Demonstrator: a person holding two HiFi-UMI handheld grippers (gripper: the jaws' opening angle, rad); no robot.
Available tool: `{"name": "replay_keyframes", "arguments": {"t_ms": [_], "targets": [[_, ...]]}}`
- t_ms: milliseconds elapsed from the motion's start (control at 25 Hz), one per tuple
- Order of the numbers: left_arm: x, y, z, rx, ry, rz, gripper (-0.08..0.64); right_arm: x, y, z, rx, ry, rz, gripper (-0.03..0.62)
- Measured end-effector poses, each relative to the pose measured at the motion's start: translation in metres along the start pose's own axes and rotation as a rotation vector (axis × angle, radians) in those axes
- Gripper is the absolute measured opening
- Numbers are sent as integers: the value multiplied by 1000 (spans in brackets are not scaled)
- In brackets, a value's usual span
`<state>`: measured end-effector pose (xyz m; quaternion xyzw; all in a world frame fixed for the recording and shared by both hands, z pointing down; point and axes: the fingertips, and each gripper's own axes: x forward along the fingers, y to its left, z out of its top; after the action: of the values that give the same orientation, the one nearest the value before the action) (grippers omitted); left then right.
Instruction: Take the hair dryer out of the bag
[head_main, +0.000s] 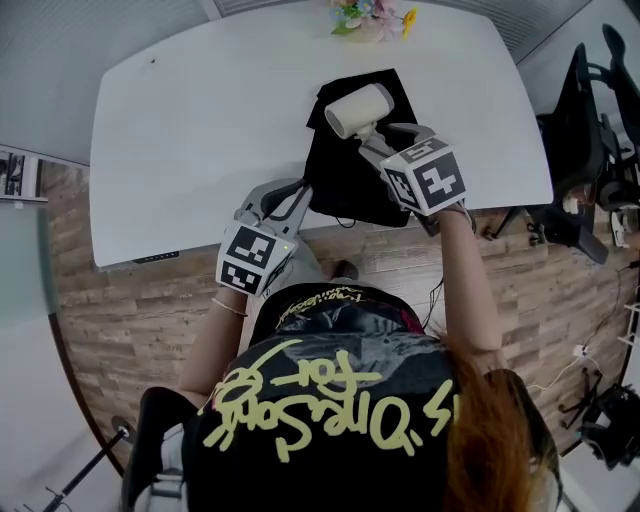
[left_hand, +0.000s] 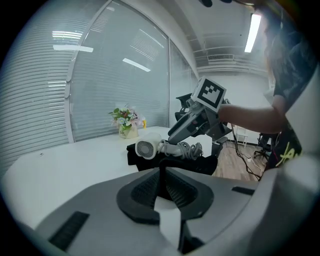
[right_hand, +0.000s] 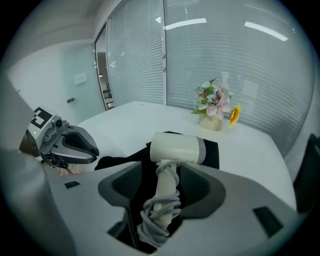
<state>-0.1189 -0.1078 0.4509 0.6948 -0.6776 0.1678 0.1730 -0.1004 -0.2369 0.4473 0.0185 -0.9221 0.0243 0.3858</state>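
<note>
On the white counter (head_main: 200, 120), the black bag (head_main: 340, 185) is spread, its near edge pinched by the left tool (head_main: 299, 192), whose jaws are drawn together. Just over the bag, the hair dryer (head_main: 356, 108) is clamped by its cord-wrapped handle in the right tool (head_main: 380, 141).

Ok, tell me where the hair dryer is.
The hair dryer is upper middle in the head view, its handle gripped by the right hand-held gripper, just above the black bag on the white table.
</note>
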Motion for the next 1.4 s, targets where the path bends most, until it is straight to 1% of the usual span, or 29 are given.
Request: {"name": "replay_keyframes", "arguments": {"t_ms": [80,160,240,320,360,440,640,800,920,1000,1200,1320,1400], "targets": [[-7,-1,8,5,-19,2,34,-13,5,7,6,-54,7,227],[-13,-4,20,14,-45,2,34,-28,11,17,8,-128,10,227],[-18,-7,35,22,-81,1,34,-46,13,32,16,-244,1,227],[-20,-9,54,26,-127,-2,34,-65,14,45,43,-368,-12,227],[-21,-10,64,29,-151,-5,34,-74,14,50,54,-415,-17,227],[-23,-13,82,35,-195,-11,34,-88,14,56,53,-472,-28,227],[-27,-27,120,49,-284,-52,34,-110,13,57,33,-524,-52,227],[-29,-36,131,54,-293,-75,34,-122,15,56,31,-562,-59,227],[-33,-41,145,54,-323,-86,34,-133,17,55,15,-588,-71,227],[-34,-43,152,55,-343,-91,34,-141,19,55,12,-627,-74,224],[-33,-50,160,67,-365,-101,34,-155,27,49,39,-703,-37,222],[-32,-52,163,74,-381,-103,34,-160,27,48,31,-715,-52,222],[-31,-52,162,70,-377,-106,34,-162,26,47,20,-723,-70,222]]}}
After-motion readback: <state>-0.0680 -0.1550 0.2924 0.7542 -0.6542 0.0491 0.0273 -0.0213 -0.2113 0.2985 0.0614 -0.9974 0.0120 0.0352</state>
